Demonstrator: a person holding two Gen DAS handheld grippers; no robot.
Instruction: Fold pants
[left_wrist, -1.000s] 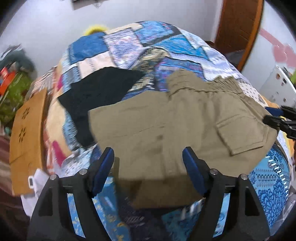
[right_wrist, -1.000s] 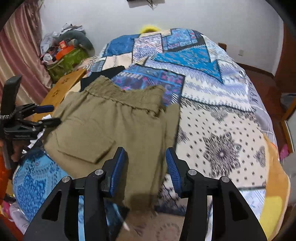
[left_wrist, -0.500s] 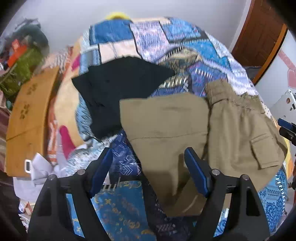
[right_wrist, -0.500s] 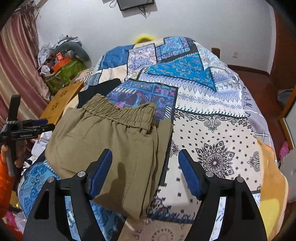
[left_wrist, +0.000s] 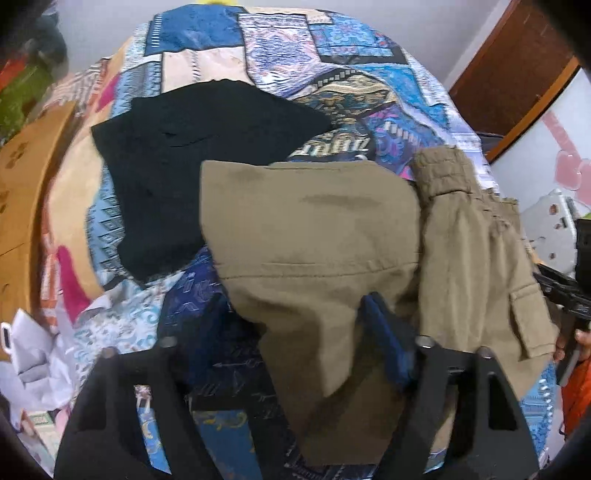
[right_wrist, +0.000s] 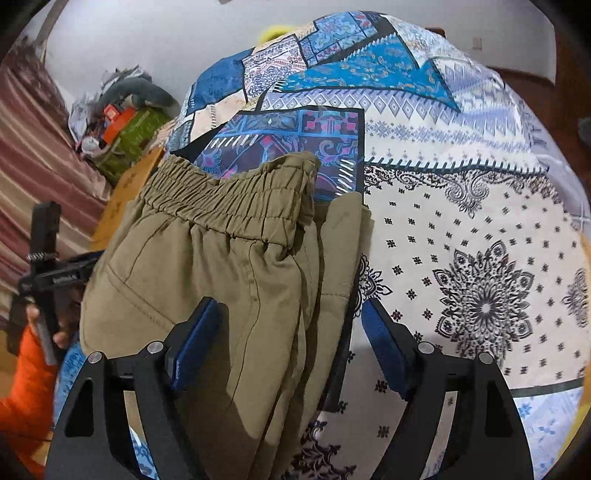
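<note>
Your left gripper (left_wrist: 306, 343) hangs low over the near edge of the bed with its jaws closing; a folded leg of the olive pants (left_wrist: 314, 236) runs between the blue pads, but the blur keeps you from seeing whether they press on the cloth yet. Your right gripper (right_wrist: 284, 343) stands wide with its jaws opening, and the stacked side of the pants (right_wrist: 221, 266) lies between its pads without either pad squeezing it. In the right wrist view your left hand (right_wrist: 61, 328), in an orange sleeve (right_wrist: 26, 373), shows at the left edge beside the pants. The pants lie folded on the patchwork bedspread (right_wrist: 461, 206) at its near side, the legs doubled over the seat, the gathered elastic waistband (right_wrist: 236, 199) pointing away from you and a cargo pocket (left_wrist: 528, 317) showing on the right in the left wrist view. Just beyond the pants on the left lies a black garment (left_wrist: 184, 162), its corner tucked under the olive cloth. Further off on the left stands a wooden board (left_wrist: 26, 192) beside the bed, then a cluttered heap (right_wrist: 122, 118) against the striped curtain (right_wrist: 29, 155), and the pale wall behind
</note>
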